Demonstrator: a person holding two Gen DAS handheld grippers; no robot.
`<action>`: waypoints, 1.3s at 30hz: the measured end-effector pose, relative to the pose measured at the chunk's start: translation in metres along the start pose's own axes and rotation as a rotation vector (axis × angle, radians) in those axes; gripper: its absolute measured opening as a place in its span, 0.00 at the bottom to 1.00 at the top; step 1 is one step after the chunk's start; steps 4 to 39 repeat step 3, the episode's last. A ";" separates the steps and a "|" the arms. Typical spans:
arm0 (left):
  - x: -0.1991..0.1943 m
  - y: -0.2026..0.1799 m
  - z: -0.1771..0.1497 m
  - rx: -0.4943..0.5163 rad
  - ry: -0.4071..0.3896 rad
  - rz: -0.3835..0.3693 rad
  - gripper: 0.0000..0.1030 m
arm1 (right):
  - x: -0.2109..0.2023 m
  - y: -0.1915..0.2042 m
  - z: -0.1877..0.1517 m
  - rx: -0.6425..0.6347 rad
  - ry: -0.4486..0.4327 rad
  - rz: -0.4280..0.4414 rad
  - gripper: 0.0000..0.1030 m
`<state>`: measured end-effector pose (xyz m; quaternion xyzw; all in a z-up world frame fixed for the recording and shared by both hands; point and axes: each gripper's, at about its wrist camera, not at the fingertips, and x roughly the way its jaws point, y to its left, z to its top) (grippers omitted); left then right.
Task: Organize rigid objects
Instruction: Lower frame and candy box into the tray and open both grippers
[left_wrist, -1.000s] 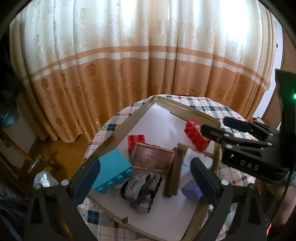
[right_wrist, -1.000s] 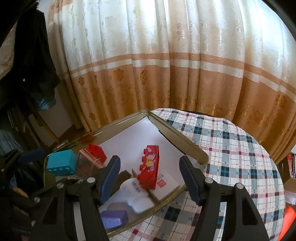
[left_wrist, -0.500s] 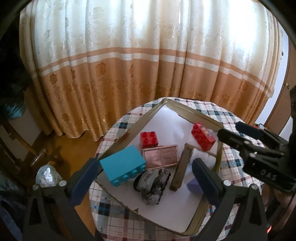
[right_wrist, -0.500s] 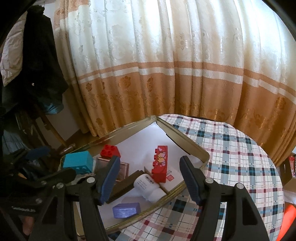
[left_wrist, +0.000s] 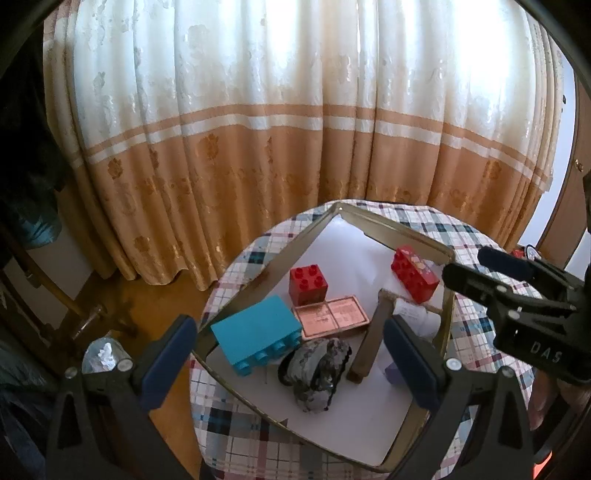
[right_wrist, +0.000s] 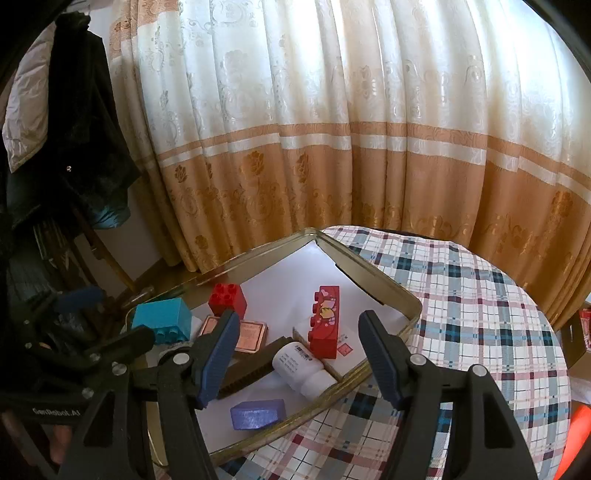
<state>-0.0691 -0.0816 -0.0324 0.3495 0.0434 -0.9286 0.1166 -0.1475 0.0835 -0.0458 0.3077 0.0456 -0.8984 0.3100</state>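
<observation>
All objects already sit in the gold tray (right_wrist: 376, 275) at lower centre; both the left hand-held gripper (left_wrist: 290, 363) and the right hand-held gripper (right_wrist: 299, 356) hover open and empty, so sorting looks largely done.

Both grippers (left_wrist: 288, 365) (right_wrist: 299, 358) pulled back from tray (left_wrist: 447, 325); fingers unchanged.

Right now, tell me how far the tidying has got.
Done: the teal block, two red blocks, copper tin, white bottle and purple piece all lie in the gold-rimmed tray. In hand: nothing; the left gripper and right gripper both hover above it, jaws open. Left: the pieces lie jumbled, not lined up.
</observation>
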 end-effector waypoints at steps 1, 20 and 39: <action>0.000 0.000 0.000 -0.001 -0.001 0.001 0.99 | 0.000 0.000 0.000 -0.001 0.001 0.000 0.67; -0.001 0.001 0.001 0.002 -0.008 0.006 0.99 | 0.000 0.000 0.000 0.001 0.001 0.000 0.67; -0.001 0.001 0.001 0.002 -0.008 0.006 0.99 | 0.000 0.000 0.000 0.001 0.001 0.000 0.67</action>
